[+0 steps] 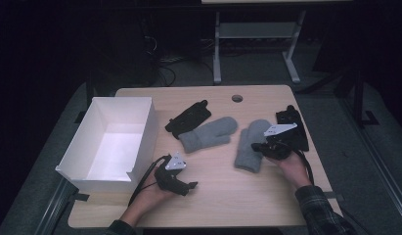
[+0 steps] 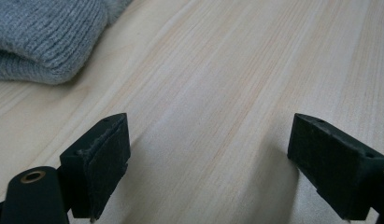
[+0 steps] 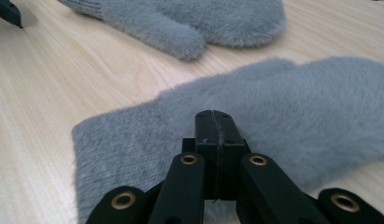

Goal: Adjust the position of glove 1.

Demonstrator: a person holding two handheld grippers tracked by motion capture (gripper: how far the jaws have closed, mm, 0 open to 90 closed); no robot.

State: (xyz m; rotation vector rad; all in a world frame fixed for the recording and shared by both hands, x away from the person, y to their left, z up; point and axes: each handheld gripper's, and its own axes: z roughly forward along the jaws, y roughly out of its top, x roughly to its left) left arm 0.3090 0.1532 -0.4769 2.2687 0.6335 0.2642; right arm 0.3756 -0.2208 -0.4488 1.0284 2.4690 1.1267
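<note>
Two grey mittens lie mid-table: the left mitten [image 1: 208,133] and the right mitten [image 1: 250,144]. My right gripper [image 1: 256,146] rests low over the right mitten [image 3: 297,107] near its cuff. Its jaws [image 3: 213,116] are shut flush, with no fabric visible between them. The other mitten [image 3: 203,18] lies beyond it. My left gripper [image 1: 191,186] is held near the table's front edge, open over bare wood. In the left gripper view the gripper [image 2: 208,163] has nothing between its pads, and a grey ribbed mitten cuff [image 2: 40,37] shows at the upper left.
An open white box [image 1: 147,134] stands on the table's left side. One black glove [image 1: 189,117] lies behind the left mitten, and another black glove [image 1: 292,126] lies at the right edge behind my right hand. A cable hole [image 1: 237,98] is at the back.
</note>
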